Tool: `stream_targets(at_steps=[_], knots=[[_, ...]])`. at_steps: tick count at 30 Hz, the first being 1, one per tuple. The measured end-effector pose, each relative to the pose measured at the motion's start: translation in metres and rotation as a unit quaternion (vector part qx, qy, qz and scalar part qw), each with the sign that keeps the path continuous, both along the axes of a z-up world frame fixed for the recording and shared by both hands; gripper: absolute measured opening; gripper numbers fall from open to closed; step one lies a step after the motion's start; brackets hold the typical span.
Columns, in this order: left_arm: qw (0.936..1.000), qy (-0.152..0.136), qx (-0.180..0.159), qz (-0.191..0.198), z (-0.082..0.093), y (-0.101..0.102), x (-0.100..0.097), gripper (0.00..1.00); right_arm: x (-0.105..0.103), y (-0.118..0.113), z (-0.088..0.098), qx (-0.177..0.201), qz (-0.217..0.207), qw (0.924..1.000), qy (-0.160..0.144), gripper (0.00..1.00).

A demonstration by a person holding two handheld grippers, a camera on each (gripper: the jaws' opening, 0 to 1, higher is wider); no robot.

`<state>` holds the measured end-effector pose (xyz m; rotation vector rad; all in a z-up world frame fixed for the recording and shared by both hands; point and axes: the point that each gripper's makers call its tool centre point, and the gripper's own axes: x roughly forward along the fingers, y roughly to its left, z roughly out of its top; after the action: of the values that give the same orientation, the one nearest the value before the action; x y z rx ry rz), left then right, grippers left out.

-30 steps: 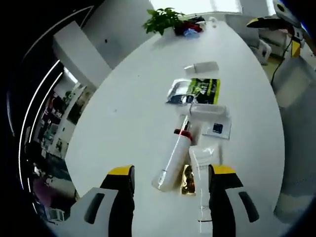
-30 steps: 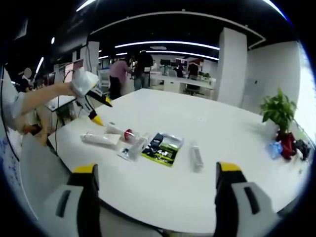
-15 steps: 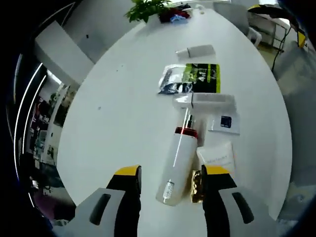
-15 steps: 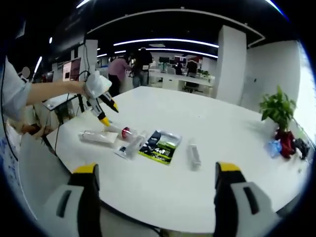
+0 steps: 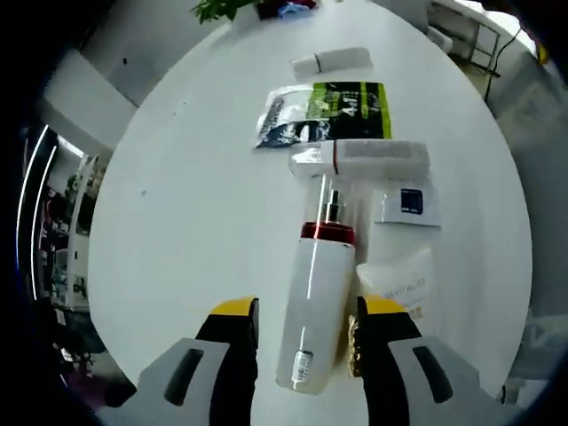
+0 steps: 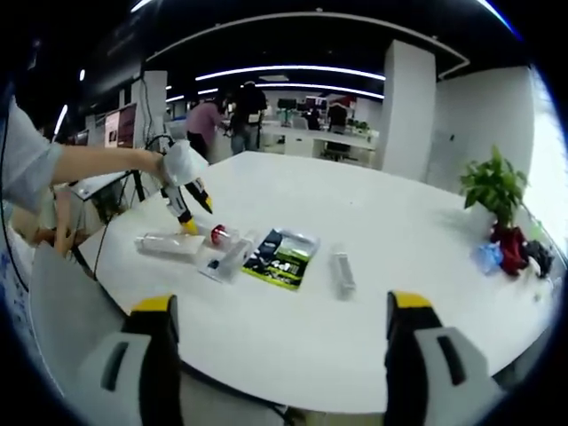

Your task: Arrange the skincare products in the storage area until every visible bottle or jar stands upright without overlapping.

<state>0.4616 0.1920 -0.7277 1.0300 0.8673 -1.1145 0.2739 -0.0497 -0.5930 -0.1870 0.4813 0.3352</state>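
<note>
Fingers point(image 5: 233, 333) of our left gripper point(image 5: 306, 324) are spread either side of the white spray bottle point(image 5: 317, 297), which lies flat on the desk point(image 5: 204, 204) between them, red collar pointing away. Just beyond its nozzle lies a white tube point(image 5: 368, 160), and farther out a green-and-black sachet point(image 5: 328, 111). Our right gripper point(image 6: 280, 319) hangs wide open well back from the desk edge, with the products far ahead to its left.
</note>
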Motion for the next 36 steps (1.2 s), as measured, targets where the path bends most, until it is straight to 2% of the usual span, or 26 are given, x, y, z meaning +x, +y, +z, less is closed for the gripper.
stream_targets(at_steps=[5,7,13,24,32,36], knots=[[0.9997,0.022,0.007,-0.012,-0.009,-0.003,0.0,0.4,0.0,-0.003,-0.001,0.0,-0.005,1.0,0.002,0.97],[0.9991,0.041,0.008,-0.013,-0.014,-0.004,-0.002,0.38,0.001,-0.004,-0.001,-0.002,-0.008,1.0,0.001,0.97],[0.9977,0.061,0.008,-0.03,-0.018,-0.008,-0.005,0.31,-0.001,-0.007,-0.003,-0.003,-0.014,0.9999,0.009,0.96],[0.9959,0.074,0.004,-0.053,-0.02,-0.006,-0.003,0.29,0.0,-0.001,-0.008,-0.002,-0.009,0.9998,0.019,0.96],[0.9961,0.079,-0.005,-0.04,-0.021,-0.006,-0.002,0.27,0.002,0.003,-0.008,0.0,-0.001,0.9999,0.017,0.95],[0.9971,0.067,-0.017,-0.032,-0.021,-0.006,-0.001,0.26,0.003,0.004,-0.008,0.0,0.005,0.9999,0.016,0.95]])
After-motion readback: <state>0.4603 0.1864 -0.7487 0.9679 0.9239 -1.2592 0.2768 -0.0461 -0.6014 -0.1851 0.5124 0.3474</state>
